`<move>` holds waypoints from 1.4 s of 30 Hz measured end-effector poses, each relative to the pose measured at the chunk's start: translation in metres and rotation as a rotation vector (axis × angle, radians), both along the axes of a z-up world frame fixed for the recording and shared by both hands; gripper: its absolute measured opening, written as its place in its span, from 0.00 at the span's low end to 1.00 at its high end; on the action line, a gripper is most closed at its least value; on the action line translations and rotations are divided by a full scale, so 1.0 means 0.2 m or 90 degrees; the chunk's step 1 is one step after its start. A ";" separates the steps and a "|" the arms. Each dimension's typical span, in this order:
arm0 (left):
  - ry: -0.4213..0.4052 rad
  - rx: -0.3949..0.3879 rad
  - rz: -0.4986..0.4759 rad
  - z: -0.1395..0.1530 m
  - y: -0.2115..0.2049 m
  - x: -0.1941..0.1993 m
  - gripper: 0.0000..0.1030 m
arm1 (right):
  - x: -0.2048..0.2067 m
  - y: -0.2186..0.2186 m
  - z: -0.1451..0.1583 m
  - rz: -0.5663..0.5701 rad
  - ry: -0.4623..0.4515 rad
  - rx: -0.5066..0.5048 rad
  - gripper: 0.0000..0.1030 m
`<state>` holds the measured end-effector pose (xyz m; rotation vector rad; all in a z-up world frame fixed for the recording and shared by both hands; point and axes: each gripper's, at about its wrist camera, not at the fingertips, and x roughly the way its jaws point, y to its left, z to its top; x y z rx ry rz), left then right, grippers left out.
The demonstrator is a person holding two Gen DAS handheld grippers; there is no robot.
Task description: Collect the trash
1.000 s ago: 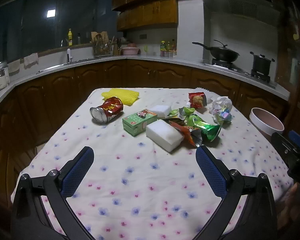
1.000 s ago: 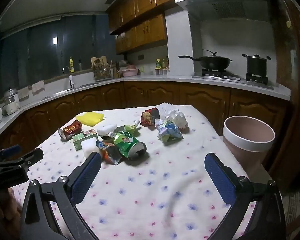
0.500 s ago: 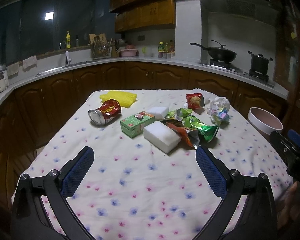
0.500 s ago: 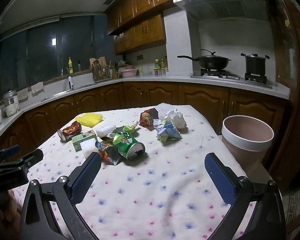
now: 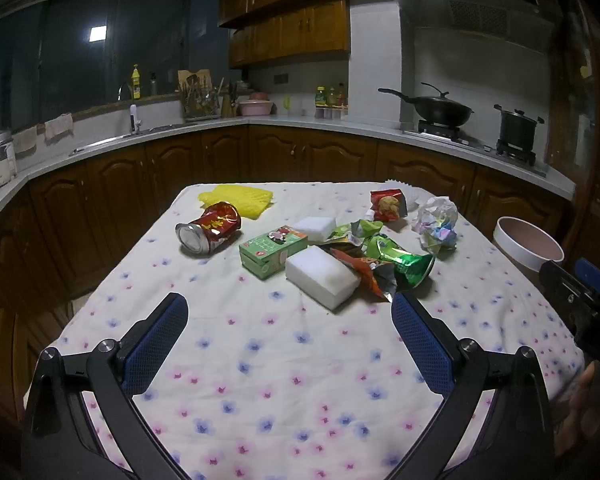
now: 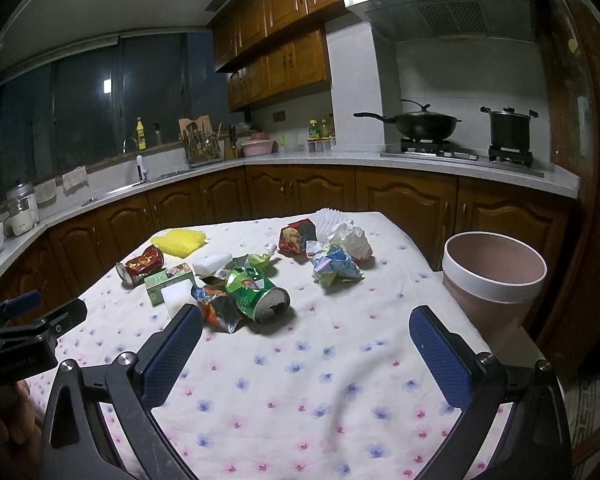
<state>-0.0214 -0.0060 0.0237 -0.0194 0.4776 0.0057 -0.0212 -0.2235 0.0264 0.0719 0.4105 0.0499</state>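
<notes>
Trash is lying scattered across a table (image 5: 300, 360) draped in a flowered cloth, in a dim kitchen. Nearest the cameras, the left gripper (image 5: 288, 332) and the right gripper (image 6: 306, 344) are hovering above bare cloth, each with its blue-padded fingers spread wide and gripping nothing. Just beyond them, a white sponge (image 5: 322, 276) is sitting against a green carton (image 5: 274, 250), with an orange wrapper (image 6: 218, 308) touching a crushed green can (image 6: 256, 294) on its side. A red can (image 5: 210, 228) is lying apart to the left, near a yellow cloth (image 5: 236, 200) at the far edge. A second sponge (image 5: 314, 226) is resting behind the carton. Farther right, crumpled coloured paper (image 6: 334, 266) is lying beside a white paper wad (image 6: 350, 240) and a red snack packet (image 6: 296, 236). A pink bin (image 6: 494, 280) is standing just off the table's right side. Behind, a wok (image 6: 424, 124) and a pot (image 6: 508, 128) are sitting on the stove.
</notes>
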 end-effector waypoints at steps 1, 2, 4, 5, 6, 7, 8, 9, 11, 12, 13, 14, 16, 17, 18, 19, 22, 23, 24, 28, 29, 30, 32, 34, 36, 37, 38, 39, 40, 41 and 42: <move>0.000 -0.001 0.000 0.00 0.00 0.00 1.00 | 0.00 0.00 0.00 0.000 0.000 0.000 1.00; 0.000 -0.001 0.000 0.01 0.01 0.01 1.00 | 0.00 0.00 0.00 0.000 0.000 0.000 1.00; -0.001 -0.001 0.000 0.02 0.01 0.01 1.00 | 0.00 0.00 0.01 0.000 0.000 0.001 1.00; -0.001 -0.002 0.001 0.02 0.02 0.01 1.00 | 0.00 0.00 0.01 0.000 0.000 0.001 1.00; 0.000 -0.001 -0.001 0.00 -0.01 0.00 1.00 | 0.00 0.00 0.01 0.000 0.000 0.001 1.00; -0.001 -0.001 0.000 0.00 -0.01 0.00 1.00 | 0.00 0.00 0.01 -0.001 0.000 0.001 1.00; -0.001 0.000 0.000 0.00 -0.01 0.00 1.00 | 0.00 0.00 0.00 0.000 -0.001 0.001 1.00; -0.001 0.001 -0.001 0.00 -0.01 0.00 1.00 | 0.00 0.00 0.01 0.000 -0.001 0.001 1.00; -0.001 0.001 -0.001 0.01 -0.01 0.01 1.00 | 0.00 0.00 0.01 0.001 0.000 0.000 1.00; -0.001 0.000 -0.002 0.01 -0.01 0.01 1.00 | 0.00 0.00 0.00 0.000 0.001 0.000 1.00; 0.000 0.000 -0.003 0.01 -0.01 0.02 1.00 | 0.00 0.00 0.00 0.000 0.000 0.001 1.00; 0.000 0.002 -0.002 0.01 -0.01 0.02 1.00 | 0.00 -0.01 0.00 0.001 0.000 0.003 1.00; 0.002 0.001 -0.003 0.02 -0.01 0.04 1.00 | 0.00 0.00 0.00 0.000 0.000 0.003 1.00; 0.004 0.001 -0.003 0.02 -0.01 0.04 1.00 | 0.00 0.00 0.00 0.000 -0.001 0.002 1.00; 0.003 0.000 -0.003 0.00 -0.02 0.01 1.00 | 0.00 0.00 0.00 -0.001 0.000 0.001 1.00; 0.005 -0.001 -0.003 0.00 -0.02 0.02 1.00 | 0.00 0.00 0.00 -0.001 -0.001 0.001 1.00; 0.009 -0.001 -0.002 0.00 -0.02 0.04 1.00 | 0.00 0.00 -0.01 -0.001 -0.001 0.002 1.00; 0.011 -0.001 -0.002 0.01 -0.02 0.04 1.00 | 0.01 0.00 -0.01 0.000 0.001 0.003 1.00; 0.013 -0.002 -0.002 0.01 -0.01 0.05 1.00 | 0.00 0.00 -0.01 0.001 0.003 0.004 1.00; 0.033 -0.007 -0.009 -0.06 -0.01 0.09 1.00 | 0.03 0.01 0.00 0.007 0.014 0.008 1.00; 0.041 -0.011 -0.011 -0.07 0.00 0.11 1.00 | 0.06 0.01 0.00 0.012 0.020 0.011 1.00; 0.050 -0.017 -0.013 -0.08 0.00 0.13 1.00 | 0.07 0.01 0.00 0.019 0.024 0.014 1.00; 0.068 -0.033 -0.015 -0.10 0.03 0.17 1.00 | 0.10 0.01 0.01 0.028 0.031 0.021 1.00; 0.082 -0.045 -0.012 -0.11 0.05 0.21 1.00 | 0.13 0.00 -0.01 0.034 0.038 0.027 1.00; 0.089 -0.051 -0.011 -0.13 0.07 0.24 1.00 | 0.17 0.00 -0.02 0.039 0.047 0.034 1.00; 0.094 -0.050 -0.010 -0.13 0.07 0.26 1.00 | 0.18 -0.01 -0.02 0.042 0.051 0.038 1.00; 0.101 -0.048 -0.009 -0.14 0.07 0.28 1.00 | 0.20 -0.01 -0.03 0.046 0.056 0.043 1.00; 0.104 -0.048 -0.008 -0.14 0.07 0.30 1.00 | 0.23 -0.01 -0.04 0.050 0.061 0.048 1.00; 0.110 -0.046 -0.009 -0.15 0.07 0.32 1.00 | 0.24 -0.02 -0.04 0.053 0.065 0.052 1.00; 0.117 -0.046 -0.011 -0.15 0.07 0.34 1.00 | 0.26 -0.03 -0.04 0.057 0.070 0.055 1.00; 0.122 -0.048 -0.014 -0.15 0.07 0.36 1.00 | 0.29 -0.02 -0.05 0.065 0.077 0.060 1.00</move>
